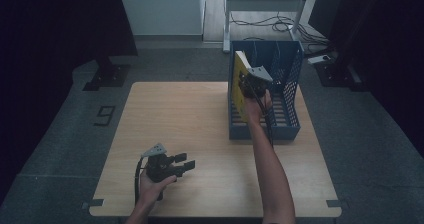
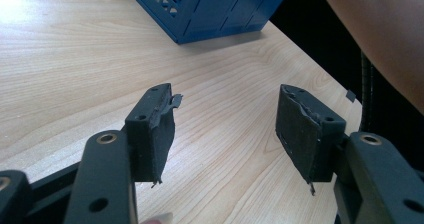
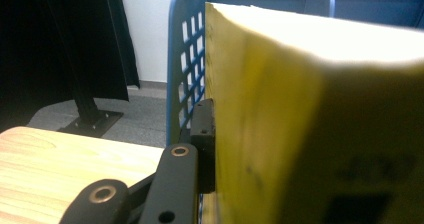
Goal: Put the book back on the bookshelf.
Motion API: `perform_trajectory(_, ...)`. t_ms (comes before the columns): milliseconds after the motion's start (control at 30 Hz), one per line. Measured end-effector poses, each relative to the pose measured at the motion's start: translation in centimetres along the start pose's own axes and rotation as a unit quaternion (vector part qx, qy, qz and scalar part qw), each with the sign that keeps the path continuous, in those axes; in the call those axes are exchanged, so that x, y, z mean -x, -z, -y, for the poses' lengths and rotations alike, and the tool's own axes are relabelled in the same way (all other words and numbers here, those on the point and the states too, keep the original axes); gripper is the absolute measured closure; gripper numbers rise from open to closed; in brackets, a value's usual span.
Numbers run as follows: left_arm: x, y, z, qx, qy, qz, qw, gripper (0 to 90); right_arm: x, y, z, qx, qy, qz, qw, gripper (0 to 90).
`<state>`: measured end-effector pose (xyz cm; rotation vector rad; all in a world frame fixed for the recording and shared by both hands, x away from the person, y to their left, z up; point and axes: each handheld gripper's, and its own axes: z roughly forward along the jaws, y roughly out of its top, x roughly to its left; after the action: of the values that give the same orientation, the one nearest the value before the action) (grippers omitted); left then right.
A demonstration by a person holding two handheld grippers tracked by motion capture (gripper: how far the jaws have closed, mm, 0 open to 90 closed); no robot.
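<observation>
The book (image 1: 240,84) is yellow, with a paler, almost white edge of pages and some small dark marks on its cover (image 3: 280,109); a dark printed patch sits low on it in the right gripper view. The file rack (image 1: 287,91) near the far right corner of the table is blue, and its walls have a pattern of small square holes, like a grid. The table (image 1: 190,134) is light wood with fine, wavy grain lines. Both grippers are black: the left gripper (image 1: 184,165) has a grey plate on top, and the right gripper (image 1: 248,82) has a grey plate too. The floor (image 1: 60,134) around the table is dark grey.
</observation>
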<state>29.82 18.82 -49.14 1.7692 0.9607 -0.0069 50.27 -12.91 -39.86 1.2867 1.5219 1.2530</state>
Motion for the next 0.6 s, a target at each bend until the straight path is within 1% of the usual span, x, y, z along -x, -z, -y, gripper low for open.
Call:
perform_trajectory(167, 0.1, -0.2, 0.0, -0.003, 0.0, 0.0, 1.0, 40.4, 0.1, -0.2, 0.4, -0.01, 0.002, 0.006, 0.9999, 74.3)
perform_trajectory(333, 0.2, -0.2, 0.1, -0.004, -0.002, 0.0, 1.0, 40.4, 0.0, -0.4, 0.6, -0.012, 0.005, 0.002, 0.9999, 74.2)
perform_trajectory(467, 0.2, -0.1, 0.0, -0.003, -0.002, 0.0, 1.0, 40.4, 0.0, -0.9, 0.6, -0.008, 0.003, 0.001, 1.0, 74.2)
perform_trajectory(600, 0.0, -0.2, 0.1, -0.005, -0.001, -0.001, 1.0, 40.4, -0.1, -1.6, 1.2, -0.016, 0.002, 0.001, 0.9999, 74.2)
